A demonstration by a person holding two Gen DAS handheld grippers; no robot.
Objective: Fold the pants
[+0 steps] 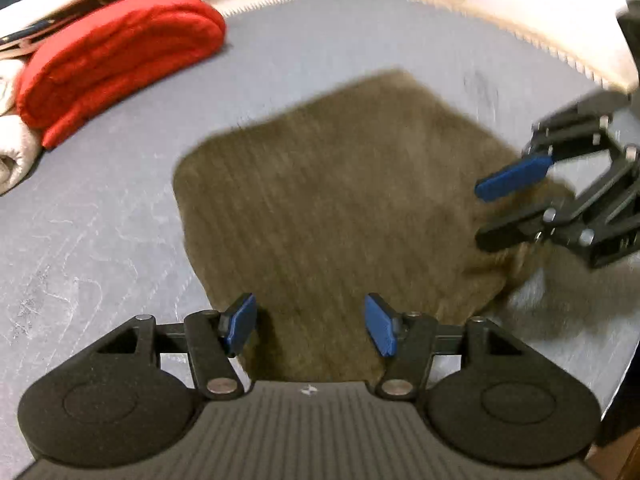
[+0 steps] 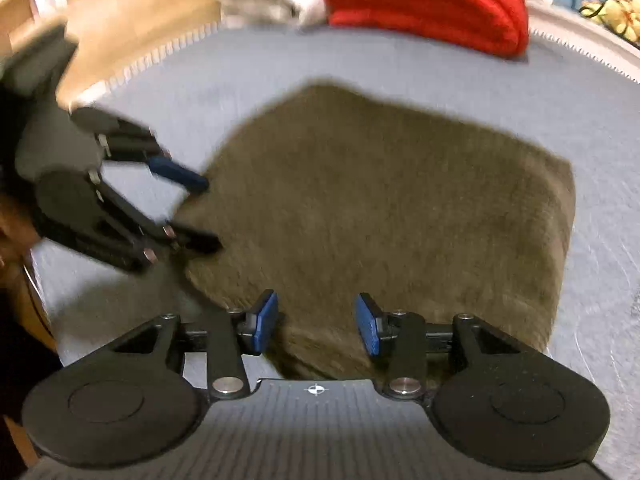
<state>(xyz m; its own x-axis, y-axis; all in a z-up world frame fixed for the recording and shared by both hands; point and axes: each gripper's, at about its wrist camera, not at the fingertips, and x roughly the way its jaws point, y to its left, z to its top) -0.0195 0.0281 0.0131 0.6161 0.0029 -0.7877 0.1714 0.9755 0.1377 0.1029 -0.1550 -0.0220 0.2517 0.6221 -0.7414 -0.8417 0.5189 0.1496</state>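
The olive-brown ribbed pants (image 1: 332, 208) lie folded into a flat block on the grey-blue mat (image 1: 100, 240). My left gripper (image 1: 310, 326) is open, its blue pads on either side of the near edge of the pants, nothing held. My right gripper (image 1: 482, 212) shows at the right, open, its fingertips at the pants' right edge. In the right wrist view the pants (image 2: 400, 216) fill the middle, my right gripper (image 2: 316, 324) is open over their near edge, and my left gripper (image 2: 212, 214) is open at their left edge. Both views are motion-blurred.
A folded red garment (image 1: 116, 60) lies at the mat's far left beside white folded cloth (image 1: 12, 156); it also shows in the right wrist view (image 2: 428, 4). The mat's zipper-like toothed border (image 1: 500, 28) curves along the far side.
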